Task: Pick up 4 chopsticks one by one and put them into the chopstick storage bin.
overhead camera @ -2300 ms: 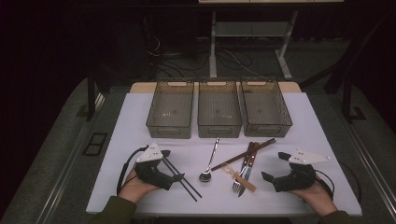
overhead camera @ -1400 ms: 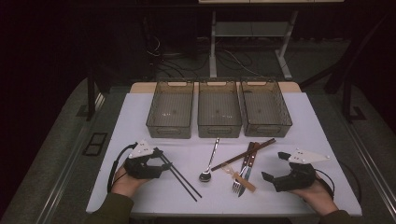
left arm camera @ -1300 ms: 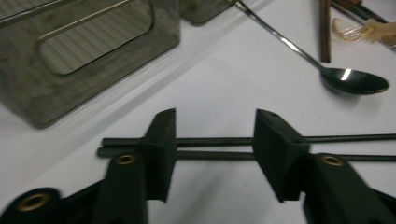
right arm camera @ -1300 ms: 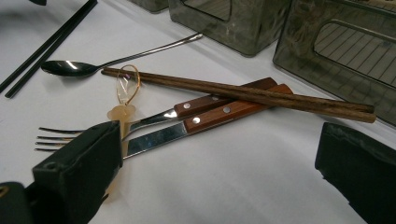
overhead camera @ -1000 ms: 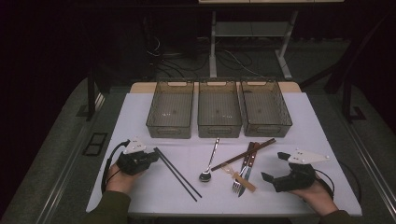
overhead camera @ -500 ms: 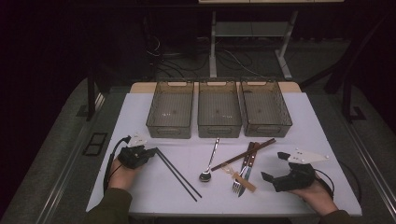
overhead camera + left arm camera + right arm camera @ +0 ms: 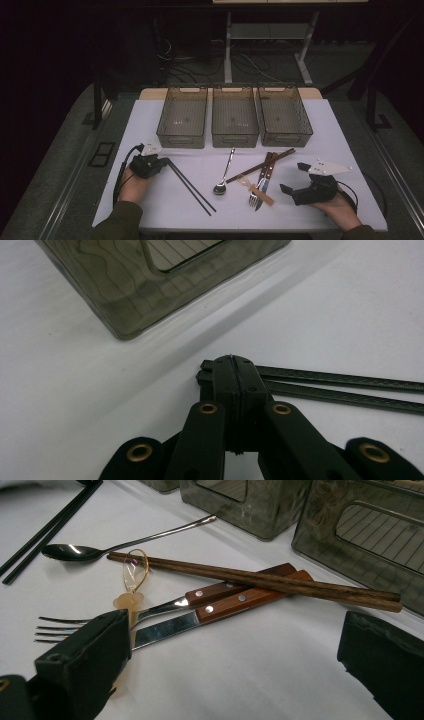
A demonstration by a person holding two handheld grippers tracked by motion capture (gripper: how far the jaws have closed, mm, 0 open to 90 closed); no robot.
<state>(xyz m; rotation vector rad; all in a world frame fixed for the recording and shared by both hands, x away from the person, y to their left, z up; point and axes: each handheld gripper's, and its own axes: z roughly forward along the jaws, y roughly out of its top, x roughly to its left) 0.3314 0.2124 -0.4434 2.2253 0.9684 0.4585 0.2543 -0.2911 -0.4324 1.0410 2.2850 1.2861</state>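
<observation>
my left gripper (image 7: 159, 162) has its jaws pressed fully together at the near end of the black chopsticks (image 7: 192, 186), and in the left gripper view the pair (image 7: 345, 387) runs off to the side from right behind the closed tips (image 7: 231, 377). i can't tell from here whether the ends are pinched between the pads or just lie against them, so i'd check that first: lift a little and see whether both sticks come up as one. if only one rises, i'd set it down, open, and take them again where they lie side by side and touching.

they lie on the white table (image 7: 150, 107), slanting toward me, with the left bin (image 7: 183, 117) just beyond the gripper. that bin is the nearest of the three, so i judge that's where they go. holding long sticks at one end means the far end will sag and swing, so i'd keep the wrist level, raise them clear of the rim, and lower them lengthwise into the bin rather than across it.

further right the spoon (image 7: 223, 174), the fork (image 7: 256, 191), the knife (image 7: 200, 617) and the brown chopsticks (image 7: 265, 164) lie crossed together. my right gripper (image 7: 299, 179) rests near them with its jaws wide apart and nothing between them.
</observation>
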